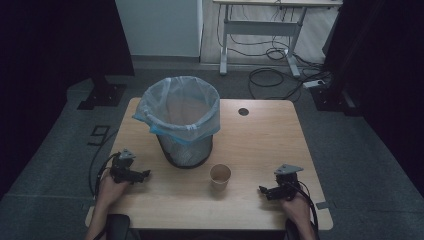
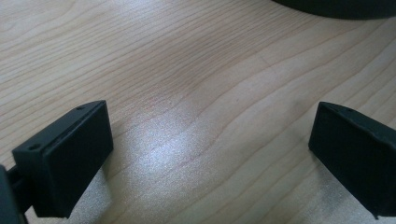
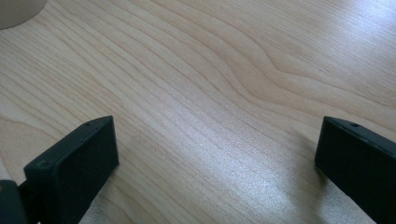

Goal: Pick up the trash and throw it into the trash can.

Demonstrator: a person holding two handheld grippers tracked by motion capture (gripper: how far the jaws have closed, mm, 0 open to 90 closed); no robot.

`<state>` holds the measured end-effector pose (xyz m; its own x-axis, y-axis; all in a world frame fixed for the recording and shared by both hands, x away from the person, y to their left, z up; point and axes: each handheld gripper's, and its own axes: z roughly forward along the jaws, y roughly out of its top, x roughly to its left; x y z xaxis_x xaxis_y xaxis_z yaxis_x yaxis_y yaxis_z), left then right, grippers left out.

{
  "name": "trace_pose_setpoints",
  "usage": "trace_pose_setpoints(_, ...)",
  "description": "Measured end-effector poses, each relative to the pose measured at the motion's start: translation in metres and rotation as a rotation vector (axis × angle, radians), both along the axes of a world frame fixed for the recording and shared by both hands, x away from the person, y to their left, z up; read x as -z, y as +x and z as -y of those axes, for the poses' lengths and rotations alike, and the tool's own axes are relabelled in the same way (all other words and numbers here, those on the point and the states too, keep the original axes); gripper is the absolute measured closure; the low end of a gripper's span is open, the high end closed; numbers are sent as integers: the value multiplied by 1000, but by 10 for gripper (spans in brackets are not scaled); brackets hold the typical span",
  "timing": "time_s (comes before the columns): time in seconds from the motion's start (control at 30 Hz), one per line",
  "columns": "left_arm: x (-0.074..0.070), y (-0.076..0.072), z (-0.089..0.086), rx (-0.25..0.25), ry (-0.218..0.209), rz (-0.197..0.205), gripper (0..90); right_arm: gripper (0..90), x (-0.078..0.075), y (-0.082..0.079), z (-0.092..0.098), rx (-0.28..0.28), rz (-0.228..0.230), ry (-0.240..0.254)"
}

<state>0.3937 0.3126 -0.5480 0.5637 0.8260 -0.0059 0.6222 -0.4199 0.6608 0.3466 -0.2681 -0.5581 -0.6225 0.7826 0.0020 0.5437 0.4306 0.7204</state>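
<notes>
The wooden surface point(image 1: 270, 150) carries a mesh waste bin point(image 1: 182, 125) lined with a pale plastic bag, standing left of centre toward the far edge. Just in front of the bin, near the middle of the near half, stands a paper cup point(image 1: 220, 175), upright and open at the top. The left tool point(image 1: 141, 175) rests near the near-left corner, its jaws wide apart over bare wood, with the bin's dark base at the top edge of the left gripper view. The right tool point(image 1: 264, 191) rests near the near-right corner, jaws likewise spread and holding nothing. The cup lies between the two tools, apart from both, somewhat nearer the right one.
</notes>
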Motion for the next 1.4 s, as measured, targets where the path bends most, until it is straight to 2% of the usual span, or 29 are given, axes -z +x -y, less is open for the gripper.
trace_pose_setpoints(0.6,0,-1,2,23,1,2,0,0,0,-1,-1,-1,-1,3)
trace_pose_setpoints(0.77,0,-1,3,27,2,3,0,0,-3,-3,-4,-7,-23,0)
trace_pose_setpoints(0.9,0,-2,4,30,1,4,0,0,-8,-4,-9,-25,-13,-1)
trace_pose_setpoints(1.1,0,-2,4,30,1,4,0,0,-17,-5,-22,-59,-4,-14)
trace_pose_setpoints(1.4,0,-2,4,30,1,3,0,0,-29,-1,-50,-117,6,18)
